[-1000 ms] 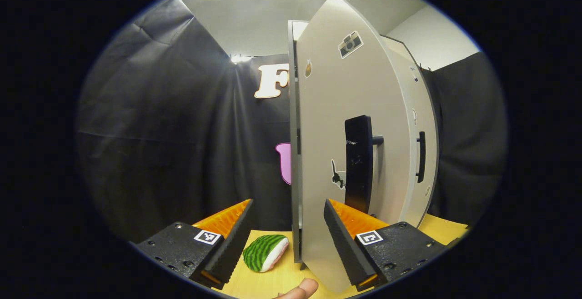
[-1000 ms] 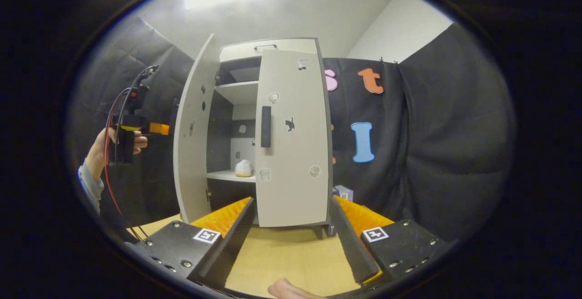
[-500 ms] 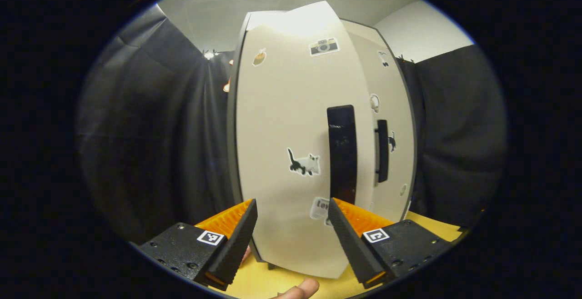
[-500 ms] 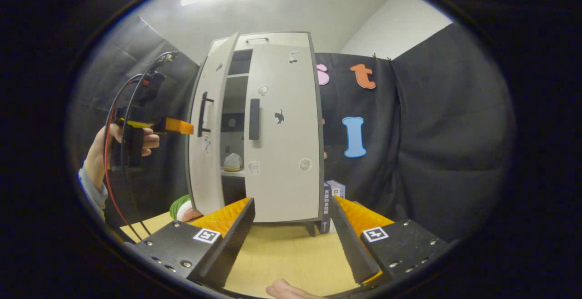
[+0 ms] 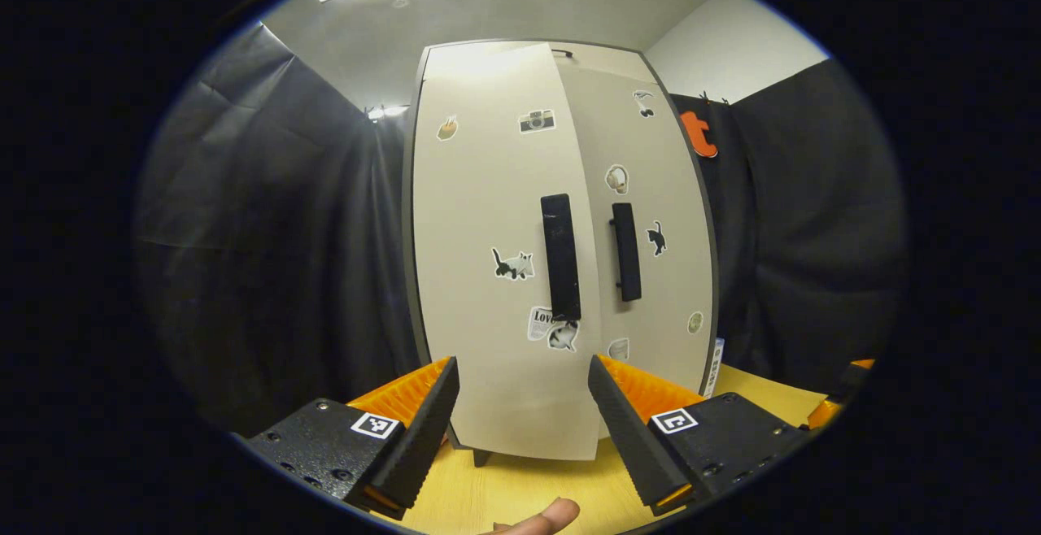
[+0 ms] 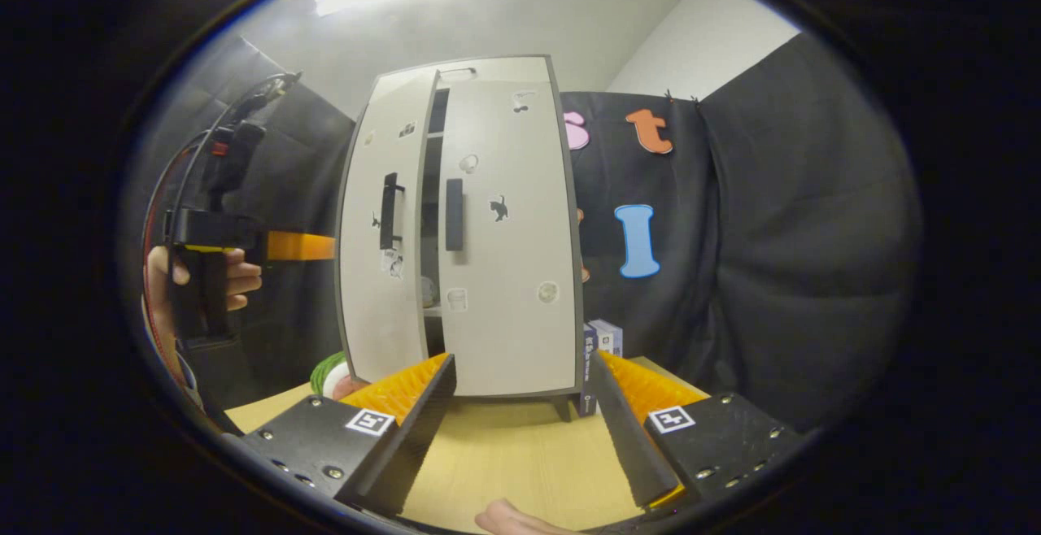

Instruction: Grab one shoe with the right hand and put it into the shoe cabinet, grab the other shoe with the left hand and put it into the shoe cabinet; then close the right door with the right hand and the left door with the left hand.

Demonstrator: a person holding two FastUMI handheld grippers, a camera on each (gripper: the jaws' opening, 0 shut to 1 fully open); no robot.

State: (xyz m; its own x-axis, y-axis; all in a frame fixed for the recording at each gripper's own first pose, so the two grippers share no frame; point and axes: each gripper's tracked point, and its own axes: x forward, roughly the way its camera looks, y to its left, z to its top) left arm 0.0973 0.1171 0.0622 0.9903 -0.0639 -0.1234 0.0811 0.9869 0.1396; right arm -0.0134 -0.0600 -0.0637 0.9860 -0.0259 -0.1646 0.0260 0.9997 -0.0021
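Change since earlier: left door [image 5: 496, 275] has swung from wide open a second ago to almost shut; the shoe seen on the shelf then is now nearly hidden behind it.
Cabinet [image 6: 463, 226]: pale, tall, standing on the tabletop [image 6: 512, 454] against the black cloth wall.
Right door [image 6: 508, 250]: flat against the cabinet front, closed, with a dark vertical handle [image 6: 454, 214].
Left door gap: in the right gripper view a narrow dark slit remains between the two doors; in the left gripper view the door's free edge overlaps the right door [image 5: 651, 234] and its handle [image 5: 561, 257] sits just beside the other handle [image 5: 625, 250].
Shoes: inside the cabinet; a small pale shape [image 6: 426, 291] shows through the slit, too little to tell more.
Left gripper [image 5: 520, 413]: fingers apart and holding nothing, close in front of the left door's lower part; in the right gripper view it [image 6: 301, 245] is held by a hand [image 6: 203, 275], its tip at the door's outer edge, whether touching cannot be told.
Right gripper [image 6: 520, 417]: fingers spread wide, holding nothing, well back from the cabinet above the tabletop.
Other things: a green striped object [image 6: 327, 372] beside the cabinet's left foot, and a small box [image 6: 600, 340] by its right side.
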